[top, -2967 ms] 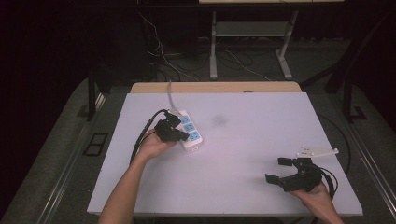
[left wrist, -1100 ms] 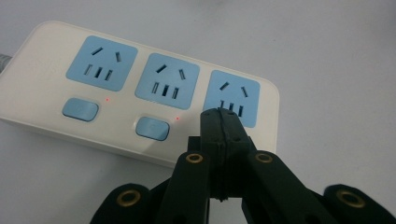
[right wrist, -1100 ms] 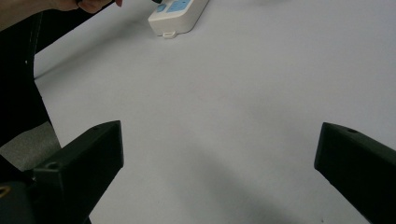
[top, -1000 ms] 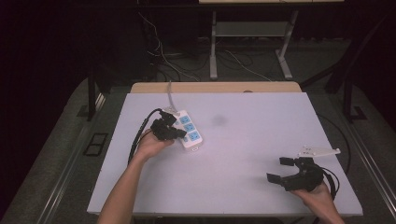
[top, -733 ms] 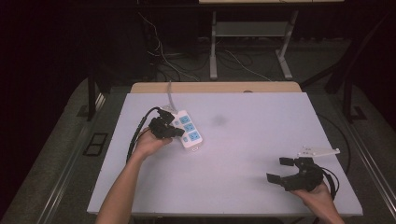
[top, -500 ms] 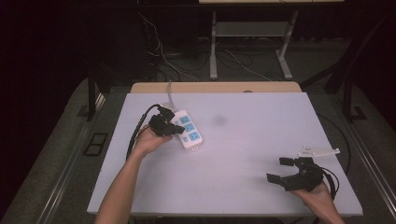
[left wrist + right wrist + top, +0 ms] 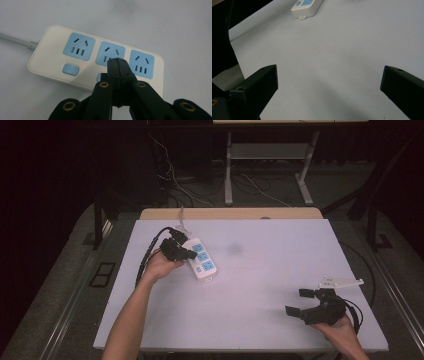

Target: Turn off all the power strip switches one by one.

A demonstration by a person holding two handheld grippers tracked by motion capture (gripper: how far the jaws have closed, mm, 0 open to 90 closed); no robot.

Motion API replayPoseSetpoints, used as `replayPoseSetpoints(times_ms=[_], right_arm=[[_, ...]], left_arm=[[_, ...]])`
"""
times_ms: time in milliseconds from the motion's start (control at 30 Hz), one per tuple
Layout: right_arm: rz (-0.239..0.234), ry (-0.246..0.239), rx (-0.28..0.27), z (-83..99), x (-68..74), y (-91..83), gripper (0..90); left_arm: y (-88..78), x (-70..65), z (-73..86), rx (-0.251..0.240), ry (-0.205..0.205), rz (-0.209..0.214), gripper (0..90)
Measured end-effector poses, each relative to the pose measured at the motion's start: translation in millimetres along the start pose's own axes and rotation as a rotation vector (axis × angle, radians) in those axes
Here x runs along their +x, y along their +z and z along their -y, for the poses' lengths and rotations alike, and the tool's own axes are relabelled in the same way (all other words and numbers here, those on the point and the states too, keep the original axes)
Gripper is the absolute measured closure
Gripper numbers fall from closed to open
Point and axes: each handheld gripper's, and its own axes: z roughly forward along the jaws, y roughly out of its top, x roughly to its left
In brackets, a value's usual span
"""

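**High view: closed left gripper over a power strip, open right gripper resting apart**

High view looks down on a pale tabletop (image 7: 260,285) set in a dark room. A white power strip (image 7: 201,259) lies on the tabletop's left half, toward the far edge, angled so that its grey cord (image 7: 182,221) runs off toward the far side. The strip carries 3 light blue sockets in a row.

The person's left hand (image 7: 159,266) reaches in from the bottom left and holds the left gripper (image 7: 186,253) at the strip's near-left side, its black cable looping away to the left. In the left gripper view, the left gripper's fingers (image 7: 113,72) are pressed flat together with nothing between them. Their joined tip sits over the middle socket, just above a blue button that they partly hide. Whether the tip touches the strip cannot be told. A second blue button (image 7: 70,69) shows below the socket nearest the cord, with a small red dot beside it.

The right hand (image 7: 340,332) rests near the tabletop's bottom right corner, well apart from the strip, holding the right gripper (image 7: 300,302). Its fingers are spread wide and hold nothing. In the right gripper view, the 2 black fingers (image 7: 259,82) stand far apart over bare tabletop, and the strip's end shows at the top edge.
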Motion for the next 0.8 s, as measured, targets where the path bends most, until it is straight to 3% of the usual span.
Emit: replayPoseSetpoints(times_ms=[400,800], right_arm=[[-0.001,-0.001,0.003,0.1,0.3,0.4,1.1],[0.0,-0.002,0.004,0.0,0.2,0.4,1.0]], left_arm=[[7.2,9.2,3.2,0.008,-0.014,-0.017,89.4],[15.0,9.1,4.9,0.031,-0.016,-0.02,89.4]])
